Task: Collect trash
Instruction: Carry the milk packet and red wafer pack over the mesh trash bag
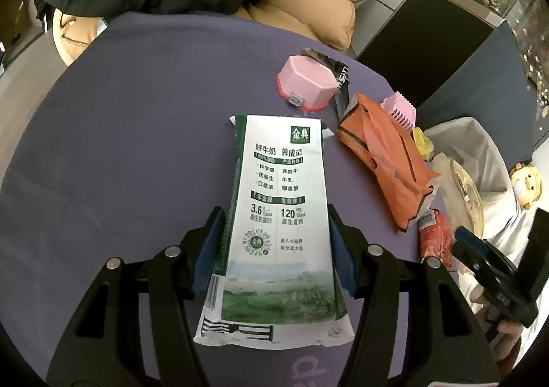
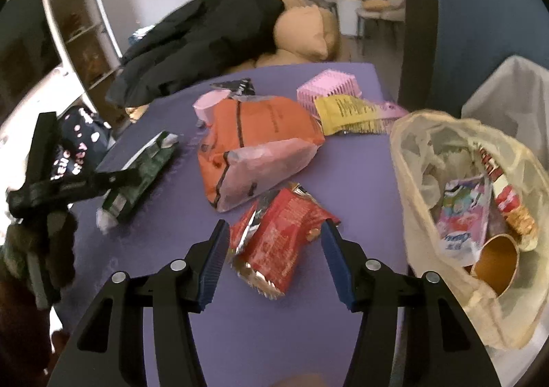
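A flattened white-and-green milk carton (image 1: 281, 215) lies on the purple table (image 1: 137, 146). My left gripper (image 1: 274, 225) straddles it, both blue pads pressed against its sides. In the right wrist view the carton (image 2: 137, 177) shows at the left with the left gripper (image 2: 65, 184) on it. My right gripper (image 2: 274, 239) is open around a red foil snack wrapper (image 2: 278, 236) lying on the table, pads apart from it. A translucent trash bag (image 2: 480, 215) at the right holds wrappers and a paper cup.
An orange bag (image 2: 260, 146), a yellow packet (image 2: 353, 112), a pink basket (image 2: 329, 91), a pink container (image 1: 308, 81) and a black wrapper (image 1: 339, 78) lie further back. A black coat (image 2: 206, 40) and tan cushions (image 2: 308, 30) sit beyond the table. A white-lined bin (image 1: 480, 153) stands at the right.
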A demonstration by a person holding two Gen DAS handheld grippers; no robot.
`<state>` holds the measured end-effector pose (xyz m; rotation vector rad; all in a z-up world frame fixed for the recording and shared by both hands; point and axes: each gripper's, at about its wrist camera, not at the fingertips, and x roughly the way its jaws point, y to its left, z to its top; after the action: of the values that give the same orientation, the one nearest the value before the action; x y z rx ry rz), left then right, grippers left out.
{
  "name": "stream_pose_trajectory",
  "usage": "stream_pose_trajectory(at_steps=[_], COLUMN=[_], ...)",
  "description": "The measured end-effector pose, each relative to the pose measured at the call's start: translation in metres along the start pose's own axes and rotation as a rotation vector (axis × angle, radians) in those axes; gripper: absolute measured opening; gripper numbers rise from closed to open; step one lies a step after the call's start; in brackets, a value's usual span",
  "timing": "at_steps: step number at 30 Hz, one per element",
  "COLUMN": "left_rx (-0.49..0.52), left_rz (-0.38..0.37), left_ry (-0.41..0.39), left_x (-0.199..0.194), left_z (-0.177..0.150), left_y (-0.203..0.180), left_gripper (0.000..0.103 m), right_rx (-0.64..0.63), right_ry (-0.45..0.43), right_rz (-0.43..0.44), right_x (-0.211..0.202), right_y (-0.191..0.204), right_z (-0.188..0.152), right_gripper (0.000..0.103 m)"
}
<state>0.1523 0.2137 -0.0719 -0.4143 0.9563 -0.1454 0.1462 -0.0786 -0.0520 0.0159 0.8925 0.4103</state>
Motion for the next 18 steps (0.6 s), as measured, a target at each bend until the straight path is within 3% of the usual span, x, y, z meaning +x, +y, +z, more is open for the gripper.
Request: stream_pose_trajectory(at_steps=[6,10,15,18], left_rx=[0.001,-0.006,0.014,0.039], left_rz=[-0.007,-0.017,-0.030,-0.027], left_ry=[-0.016,-0.022,-0.025,-0.017], left_x=[-0.007,-0.009,-0.011,-0.011], left_z=[-0.001,-0.001,-0.001,-0.001], left_y=[0.004,0.007,0.002,-0.003], left_gripper=[0.055,0.055,0.055,0.055], right_rx=[0.018,-0.017,-0.045,-0.079], right_ry=[0.053,0.035,0.000,-0.027], right_rz=[-0.018,-0.002,0.014,0.003], right_x=[0.032,0.029,0.017,0.006], right_y=[-0.001,0.001,-0.002,0.000], right_z=[0.004,-0.003,-0.007,-0.007], right_gripper=[0.052,0.051,0.028,0.024])
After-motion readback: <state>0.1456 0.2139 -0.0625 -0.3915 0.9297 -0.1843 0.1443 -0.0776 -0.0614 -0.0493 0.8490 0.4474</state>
